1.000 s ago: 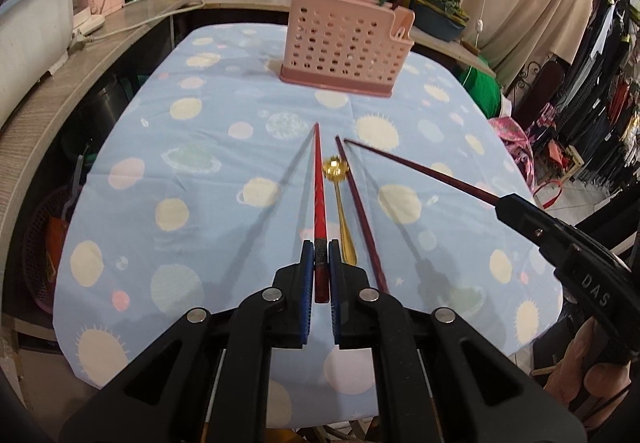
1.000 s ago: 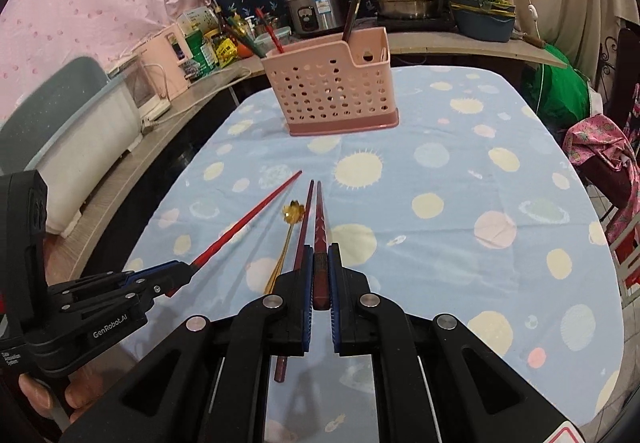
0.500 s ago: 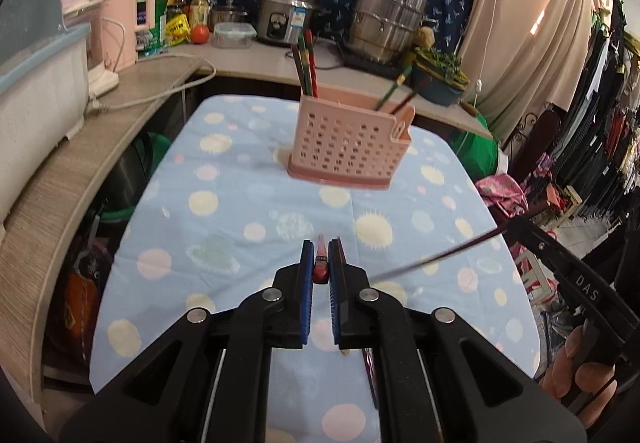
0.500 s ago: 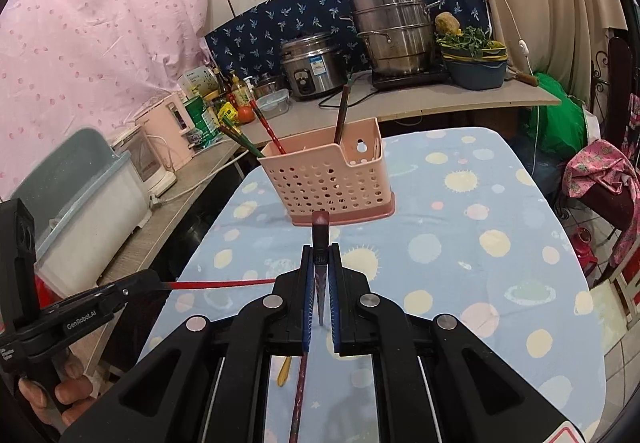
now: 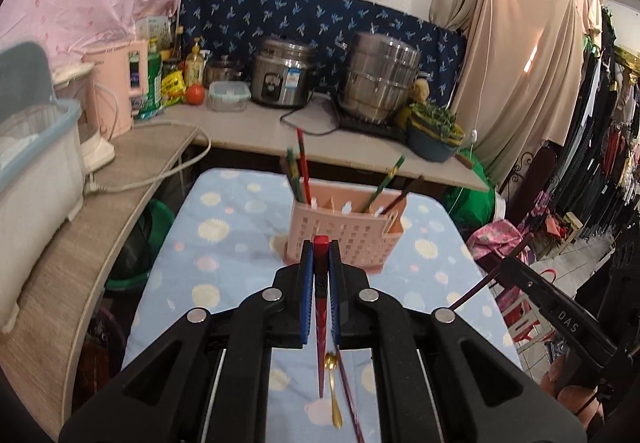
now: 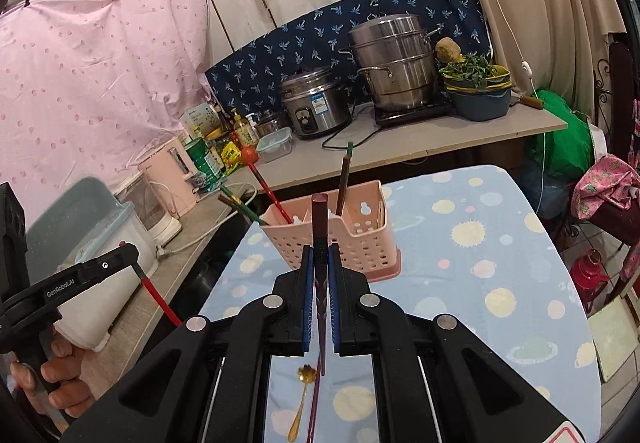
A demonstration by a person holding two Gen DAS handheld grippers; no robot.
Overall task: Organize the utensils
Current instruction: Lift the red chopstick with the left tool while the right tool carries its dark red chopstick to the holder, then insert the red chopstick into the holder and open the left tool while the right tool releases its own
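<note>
My left gripper (image 5: 321, 255) is shut on a red chopstick (image 5: 321, 355) that hangs steeply, tip down, above the spotted blue tablecloth (image 5: 224, 267). My right gripper (image 6: 320, 259) is shut on a dark maroon chopstick (image 6: 319, 219), also held steeply, its thick end in front of the pink perforated utensil holder (image 6: 360, 243). The holder (image 5: 348, 235) stands ahead at the table's far end with several chopsticks in it. A gold spoon (image 5: 333, 395) and a dark chopstick (image 5: 352, 407) lie on the cloth below both grippers. The right wrist view shows the spoon (image 6: 302, 399) too.
Behind the table a counter (image 5: 248, 135) carries a rice cooker (image 5: 280, 79), a steel steamer pot (image 5: 380, 79) and a basin of greens (image 5: 434, 131). A white bin (image 5: 32, 171), a pink kettle (image 5: 124, 87) and a cable line the left counter. Clothes hang at the right.
Both grippers have lifted off the table with their chopsticks, which now hang tip down instead of lying forward. The views have tilted up toward the holder and the counter.
</note>
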